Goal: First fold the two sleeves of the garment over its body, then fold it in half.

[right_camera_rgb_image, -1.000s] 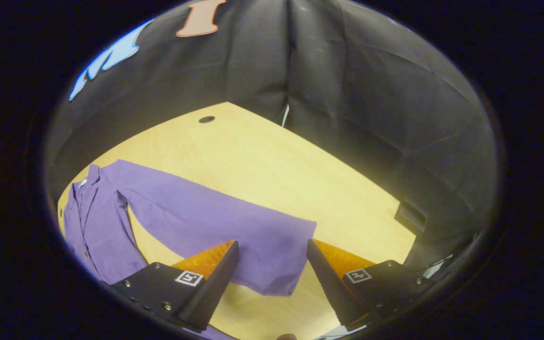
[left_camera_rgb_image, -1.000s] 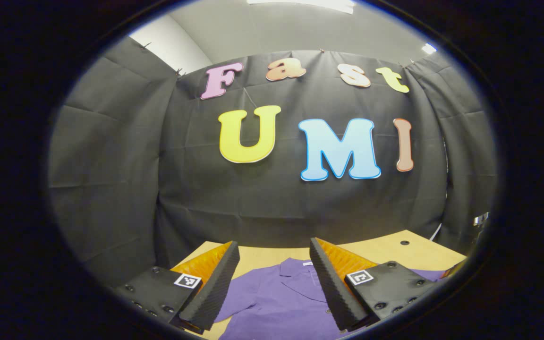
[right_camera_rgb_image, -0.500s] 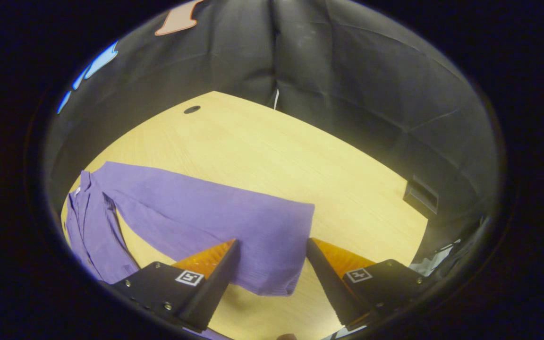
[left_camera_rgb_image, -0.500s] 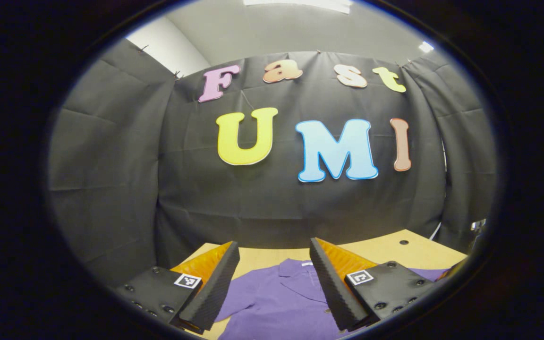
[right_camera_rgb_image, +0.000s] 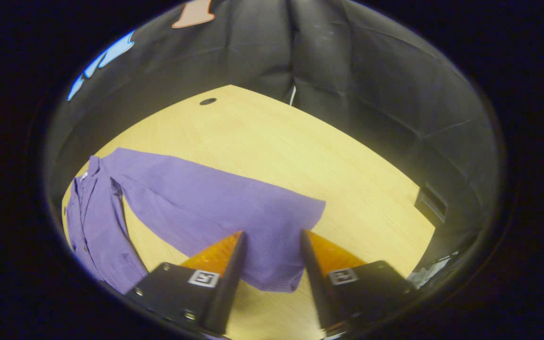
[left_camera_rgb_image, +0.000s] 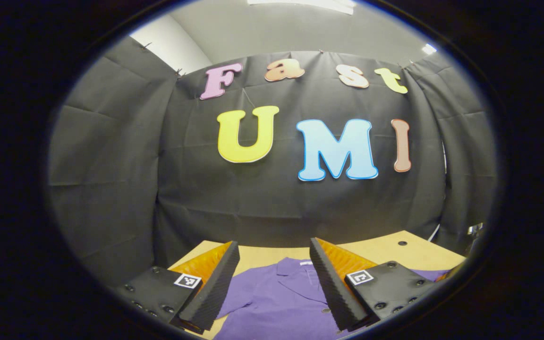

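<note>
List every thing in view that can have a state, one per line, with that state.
Purple button-up shirt: spread flat on the light wooden table, not yet folded.
Shirt's long sleeve: stretched out away from the body, its cuff end lying between the right gripper's fingers.
Shirt collar: lying open and flat.
Right gripper: open, fingers straddling the sleeve end.
Left gripper: open, holding nothing, above the collar area.
</note>
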Action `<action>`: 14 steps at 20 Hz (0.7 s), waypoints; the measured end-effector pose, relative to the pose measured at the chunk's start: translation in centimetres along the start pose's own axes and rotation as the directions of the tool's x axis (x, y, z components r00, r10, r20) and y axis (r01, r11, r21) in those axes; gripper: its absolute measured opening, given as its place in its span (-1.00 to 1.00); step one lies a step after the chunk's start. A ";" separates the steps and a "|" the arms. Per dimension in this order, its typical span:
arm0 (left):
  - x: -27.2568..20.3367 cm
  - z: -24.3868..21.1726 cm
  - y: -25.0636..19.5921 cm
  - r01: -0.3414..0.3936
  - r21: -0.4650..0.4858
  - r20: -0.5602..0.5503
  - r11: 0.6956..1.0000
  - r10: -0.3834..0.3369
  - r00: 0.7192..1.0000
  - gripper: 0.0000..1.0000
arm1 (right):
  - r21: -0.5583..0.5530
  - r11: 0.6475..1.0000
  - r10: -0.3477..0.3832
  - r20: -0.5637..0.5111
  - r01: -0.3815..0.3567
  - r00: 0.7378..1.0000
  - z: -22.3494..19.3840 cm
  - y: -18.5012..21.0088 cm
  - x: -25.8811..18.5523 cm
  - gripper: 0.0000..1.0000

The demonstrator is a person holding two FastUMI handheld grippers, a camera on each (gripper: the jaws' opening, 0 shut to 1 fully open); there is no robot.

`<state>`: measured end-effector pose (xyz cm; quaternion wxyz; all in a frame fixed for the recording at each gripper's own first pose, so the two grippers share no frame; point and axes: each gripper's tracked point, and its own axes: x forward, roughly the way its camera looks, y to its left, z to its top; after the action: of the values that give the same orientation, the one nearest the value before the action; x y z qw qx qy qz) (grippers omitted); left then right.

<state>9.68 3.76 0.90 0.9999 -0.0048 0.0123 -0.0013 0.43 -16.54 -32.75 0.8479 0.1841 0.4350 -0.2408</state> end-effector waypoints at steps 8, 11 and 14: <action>0.0 0.0 0.2 -0.012 0.000 0.007 1.000 0.012 1.000 0.97 | -0.021 0.999 0.036 0.010 -0.036 0.999 0.3 0.6 0.1 -0.72; 0.0 0.0 0.4 -0.017 0.002 0.007 1.000 0.017 1.000 0.97 | 0.003 0.998 0.059 0.040 -0.059 0.997 0.8 1.0 0.1 -0.90; -0.1 -0.1 0.4 -0.016 0.008 0.007 1.000 0.016 1.000 0.97 | 0.026 0.997 0.063 0.098 -0.066 0.993 2.0 0.7 -0.5 -0.92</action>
<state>9.61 4.14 0.83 0.9999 -0.0007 0.0091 0.0068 1.91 -16.87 -31.12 0.8726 0.1984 0.3834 -0.2283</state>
